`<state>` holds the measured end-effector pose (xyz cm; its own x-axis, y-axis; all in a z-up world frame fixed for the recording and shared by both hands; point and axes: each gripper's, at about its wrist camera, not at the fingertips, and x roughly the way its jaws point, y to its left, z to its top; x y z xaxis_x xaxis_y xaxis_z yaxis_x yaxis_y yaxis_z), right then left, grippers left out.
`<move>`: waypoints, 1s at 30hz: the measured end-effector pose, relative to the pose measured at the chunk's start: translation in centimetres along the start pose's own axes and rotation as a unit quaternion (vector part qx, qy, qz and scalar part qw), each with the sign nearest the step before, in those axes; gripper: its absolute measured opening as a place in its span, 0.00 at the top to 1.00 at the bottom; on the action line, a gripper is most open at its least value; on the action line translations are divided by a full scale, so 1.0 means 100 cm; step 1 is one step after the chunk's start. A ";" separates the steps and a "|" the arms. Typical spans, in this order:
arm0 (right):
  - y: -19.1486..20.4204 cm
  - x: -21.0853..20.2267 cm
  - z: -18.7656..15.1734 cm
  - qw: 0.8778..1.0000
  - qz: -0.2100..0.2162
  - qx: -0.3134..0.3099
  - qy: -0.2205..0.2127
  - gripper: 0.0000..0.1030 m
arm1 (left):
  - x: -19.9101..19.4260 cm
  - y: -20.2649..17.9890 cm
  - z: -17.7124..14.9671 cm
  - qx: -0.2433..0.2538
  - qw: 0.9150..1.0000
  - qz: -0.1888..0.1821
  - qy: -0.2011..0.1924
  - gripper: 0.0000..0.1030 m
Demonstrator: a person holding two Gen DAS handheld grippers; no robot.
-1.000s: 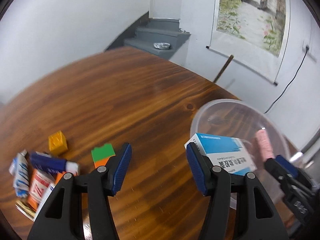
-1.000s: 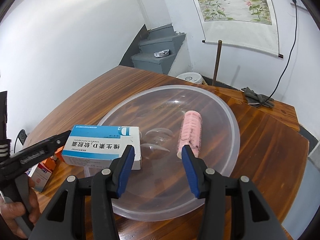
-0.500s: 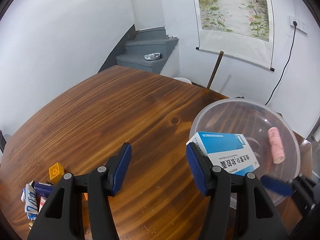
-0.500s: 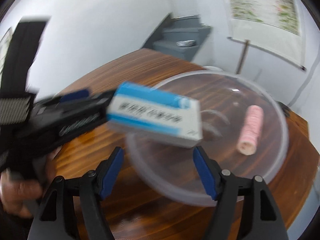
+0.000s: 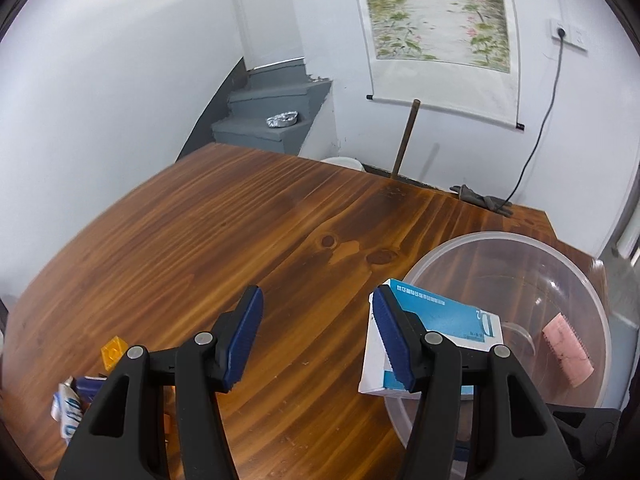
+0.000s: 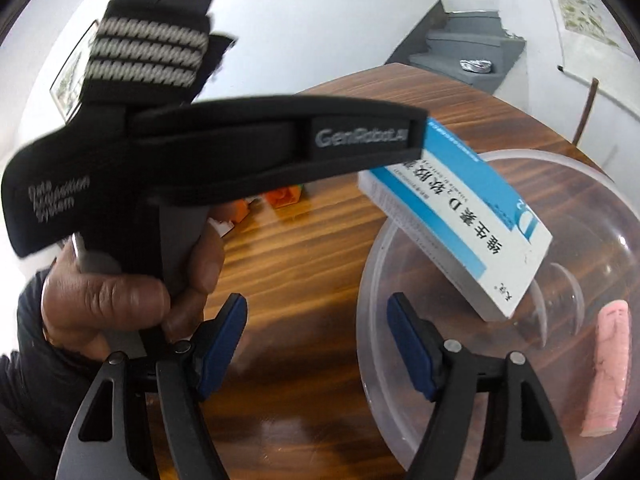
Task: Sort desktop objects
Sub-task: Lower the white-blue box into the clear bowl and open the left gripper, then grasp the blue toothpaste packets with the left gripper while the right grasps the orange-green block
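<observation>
From the left wrist, the left claw (image 5: 316, 336) points down over the worktop (image 5: 248, 240), its blue pads apart with only bare wood between them. The box (image 5: 436, 320) sits against the outer side of the right-hand pad, leaning over the near rim of the clear bowl (image 5: 560, 248); whether it is held, I cannot tell. Its long axis runs from the pad toward the bowl's middle. A pink roll (image 5: 568, 346) lies inside the bowl. Small items (image 5: 80, 392) cluster at the lower left.

From the right wrist, the right claw (image 6: 318, 344) stands open and empty above the worktop and bowl rim (image 6: 368, 272). A hand (image 6: 120, 296) grips the left tool's handle. The box (image 6: 460, 216) slopes down into the bowl from the left tool's tip, printed face up. The pink roll (image 6: 608, 368) lies lengthwise at far right.
</observation>
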<state>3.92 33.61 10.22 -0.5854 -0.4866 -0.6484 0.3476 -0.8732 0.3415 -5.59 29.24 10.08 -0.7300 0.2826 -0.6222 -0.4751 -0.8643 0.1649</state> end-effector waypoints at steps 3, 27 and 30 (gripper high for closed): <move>0.011 0.000 -0.003 0.999 0.023 -0.024 0.010 0.26 | -0.012 0.003 -0.002 0.021 1.000 -0.005 -0.007 0.41; 0.054 -0.037 -0.017 0.995 0.010 -0.017 -0.094 0.23 | -0.082 0.118 -0.072 -0.135 0.991 -0.001 0.008 0.41; 0.060 -0.032 -0.011 0.994 -0.006 -0.019 -0.107 0.21 | -0.089 0.139 -0.080 -0.151 0.988 0.009 0.010 0.41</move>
<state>8.64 29.98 13.57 -0.7307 -0.4745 -0.4908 0.3653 -0.8792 0.3061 -1.77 11.38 11.75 -0.7259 0.2608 -0.6364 -0.2914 -0.9548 -0.0589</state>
